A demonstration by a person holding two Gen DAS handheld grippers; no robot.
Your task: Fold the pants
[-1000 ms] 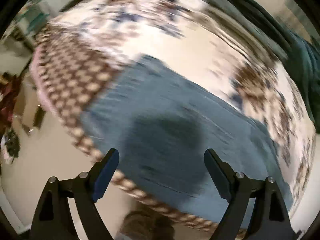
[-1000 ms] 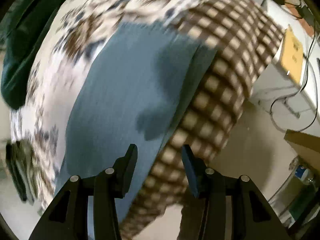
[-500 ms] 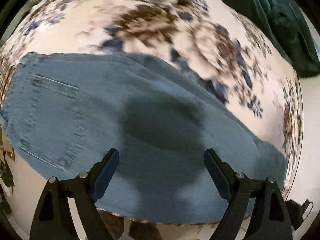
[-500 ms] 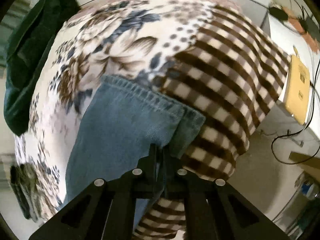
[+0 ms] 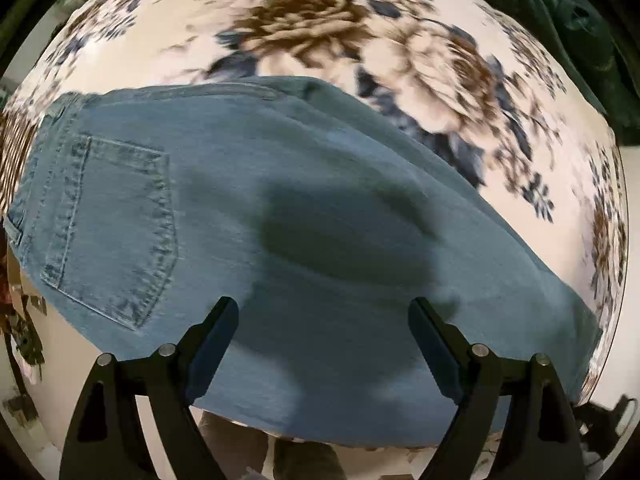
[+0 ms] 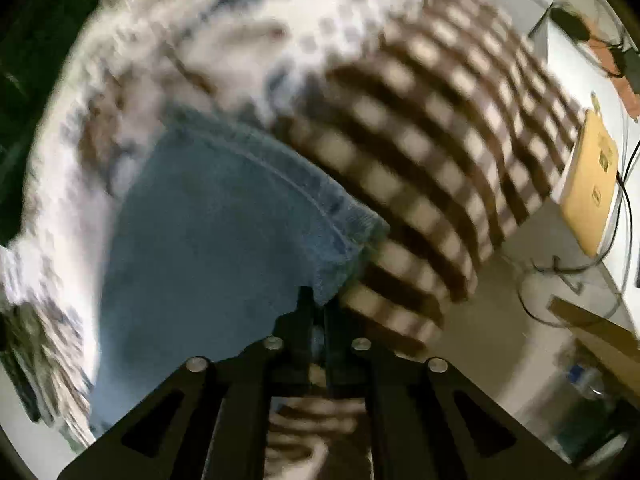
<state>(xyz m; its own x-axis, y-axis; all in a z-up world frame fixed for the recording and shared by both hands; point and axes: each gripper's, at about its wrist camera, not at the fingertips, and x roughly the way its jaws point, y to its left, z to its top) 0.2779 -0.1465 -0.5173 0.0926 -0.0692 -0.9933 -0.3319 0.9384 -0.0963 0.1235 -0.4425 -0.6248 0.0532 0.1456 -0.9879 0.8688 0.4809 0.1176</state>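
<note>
Blue jeans [image 5: 304,240] lay flat on a floral blanket [image 5: 420,76]; the right gripper [image 6: 318,308] pinched their hem corner, the left gripper [image 5: 323,320] hovered spread above. The thin pinch risked slipping mid-fold, dropping the leg crooked.

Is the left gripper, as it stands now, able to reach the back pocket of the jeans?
Probably yes. The left gripper hangs open over the jeans, and the back pocket lies flat and uncovered just to its left, with nothing between them.
</note>
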